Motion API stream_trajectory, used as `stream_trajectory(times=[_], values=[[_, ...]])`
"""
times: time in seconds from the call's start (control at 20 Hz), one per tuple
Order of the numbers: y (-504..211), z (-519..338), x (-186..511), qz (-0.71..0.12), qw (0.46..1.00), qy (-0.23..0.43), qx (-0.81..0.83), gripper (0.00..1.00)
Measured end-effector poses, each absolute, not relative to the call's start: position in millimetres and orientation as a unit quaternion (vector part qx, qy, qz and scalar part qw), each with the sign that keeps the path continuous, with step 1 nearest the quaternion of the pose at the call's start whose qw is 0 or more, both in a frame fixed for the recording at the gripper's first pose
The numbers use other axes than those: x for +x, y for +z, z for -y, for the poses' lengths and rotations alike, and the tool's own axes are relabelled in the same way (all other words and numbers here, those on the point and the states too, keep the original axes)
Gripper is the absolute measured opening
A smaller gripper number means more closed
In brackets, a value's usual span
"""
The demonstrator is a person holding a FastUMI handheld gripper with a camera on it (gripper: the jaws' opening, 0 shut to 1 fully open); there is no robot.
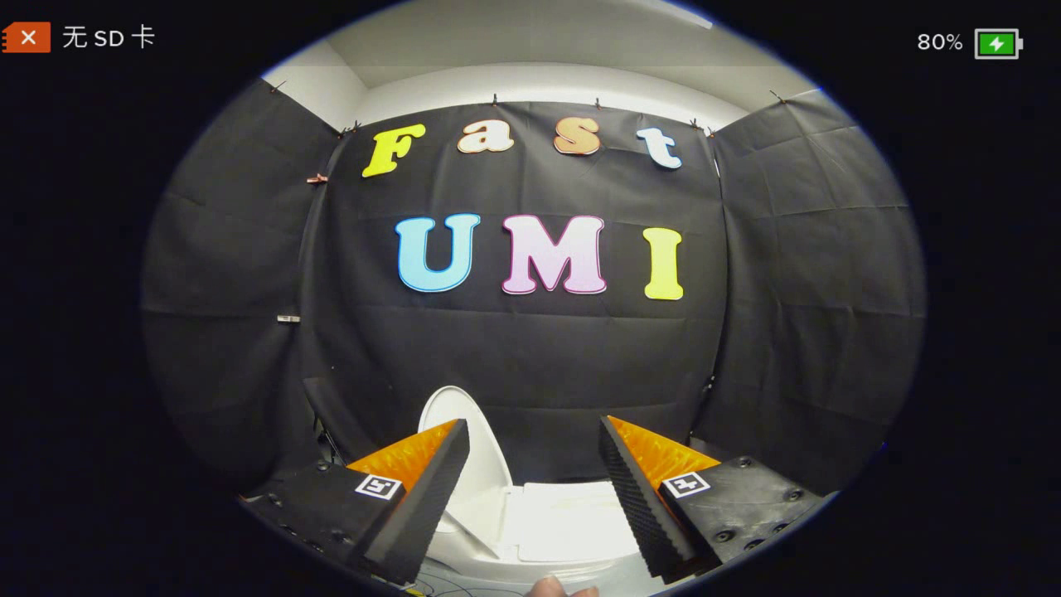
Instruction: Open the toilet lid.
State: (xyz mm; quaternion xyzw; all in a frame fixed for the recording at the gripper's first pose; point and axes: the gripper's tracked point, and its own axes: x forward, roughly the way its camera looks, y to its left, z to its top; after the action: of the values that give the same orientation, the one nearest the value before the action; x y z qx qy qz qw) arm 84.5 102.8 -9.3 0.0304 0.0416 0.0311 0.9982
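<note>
A white toilet (564, 518) sits low down, beyond and between my fingers. Its oval lid (483, 464) stands raised, tilted up at the left side of the toilet, and my left finger (423, 489) partly hides it. A flat white part of the toilet lies to the right of the lid. My gripper (532, 427) is open, with nothing between its fingers. It hangs above the toilet, and the fingers stand apart from the lid.
Black cloth walls (530, 348) close in the booth behind the toilet and on both sides. Part of a person's hand (557, 587) shows just below the toilet. Thin cables lie near the toilet's left base.
</note>
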Motion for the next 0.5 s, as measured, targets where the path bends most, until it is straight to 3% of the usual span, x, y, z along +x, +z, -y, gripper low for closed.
stream_trajectory(times=[0.5], values=[[9,-69,65,-0.031,0.999,0.016,0.021,0.98]])
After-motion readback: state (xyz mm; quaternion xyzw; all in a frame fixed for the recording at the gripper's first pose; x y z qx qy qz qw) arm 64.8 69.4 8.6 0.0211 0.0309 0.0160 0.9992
